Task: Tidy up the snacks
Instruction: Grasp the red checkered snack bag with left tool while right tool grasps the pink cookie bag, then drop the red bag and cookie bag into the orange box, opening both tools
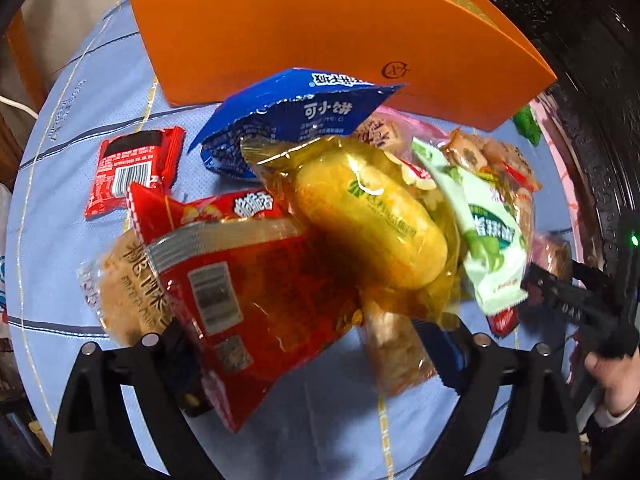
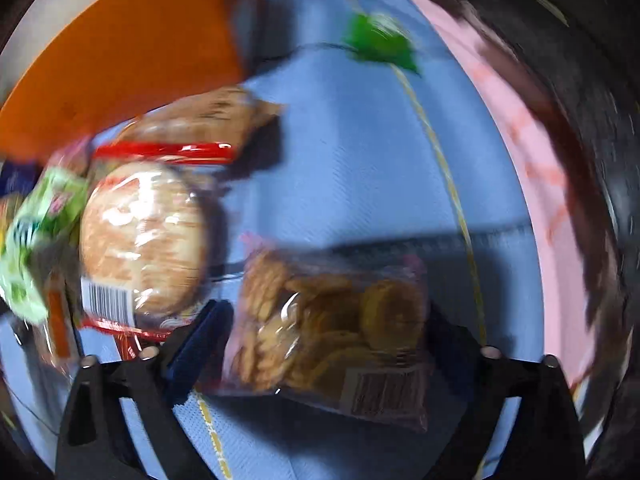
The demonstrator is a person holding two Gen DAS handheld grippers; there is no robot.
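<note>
A heap of snack packs lies on the blue tablecloth in front of a tall orange box. My left gripper points down over the heap, open wide, with a red snack bag and a clear cracker pack between its fingers. A yellow cake pack and a blue pack lie just beyond. My right gripper is open astride a clear pack of round cookies; the blur hides any contact. From the left wrist, the right gripper shows beside a green-white pack.
A small red pack and a round brown biscuit pack lie left of the heap. A green wrapper sits apart near the pink cloth. Dark carved furniture borders the right side. A hand holds the right gripper.
</note>
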